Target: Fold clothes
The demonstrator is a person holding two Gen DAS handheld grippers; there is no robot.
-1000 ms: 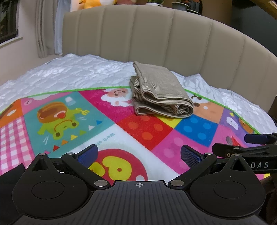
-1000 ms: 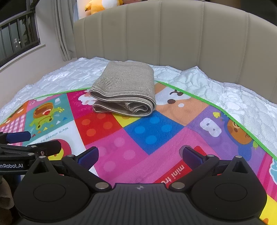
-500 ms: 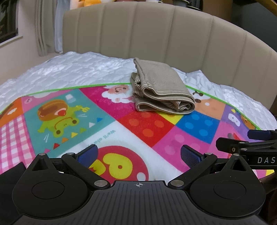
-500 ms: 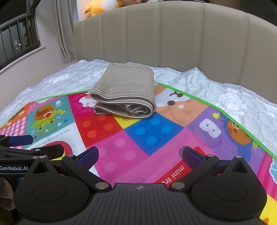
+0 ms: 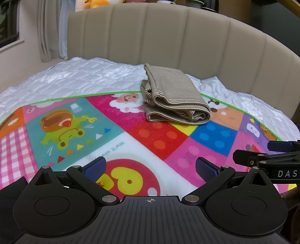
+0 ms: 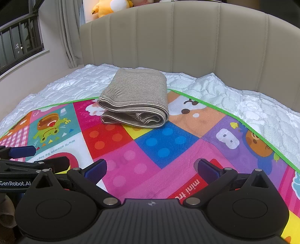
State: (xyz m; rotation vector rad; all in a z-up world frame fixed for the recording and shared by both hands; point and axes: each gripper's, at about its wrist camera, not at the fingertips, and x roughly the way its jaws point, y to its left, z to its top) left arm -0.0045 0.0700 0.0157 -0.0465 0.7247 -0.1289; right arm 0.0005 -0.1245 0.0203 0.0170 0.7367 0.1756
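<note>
bedroom, padded beige headboard (image 5: 168,37) behind a white quilted mattress (image 5: 84,75): we hold both tools low over the bright cartoon play mat (image 5: 159,138) spread across the bed. the striped beige garment (image 5: 174,97) lies folded into a compact bundle at the mat's far edge, straddling the green border and partly on the quilt; from the right wrist view the same garment (image 6: 135,97) shows its stacked layers facing us. our left gripper (image 5: 150,167) hangs with its blue pads apart and nothing between them, and our right gripper (image 6: 150,167) is likewise spread and empty, well apart from the cloth. over the last second both cameras have drawn back a little and lifted, so the bundle sits slightly farther off and more of the headboard shows, while the garment itself has not shifted. we read that as retreat after a finished fold: the piece looks done, and nothing else to fold is in view. a yellow plush toy (image 6: 110,7) sits on the ledge above.
</note>
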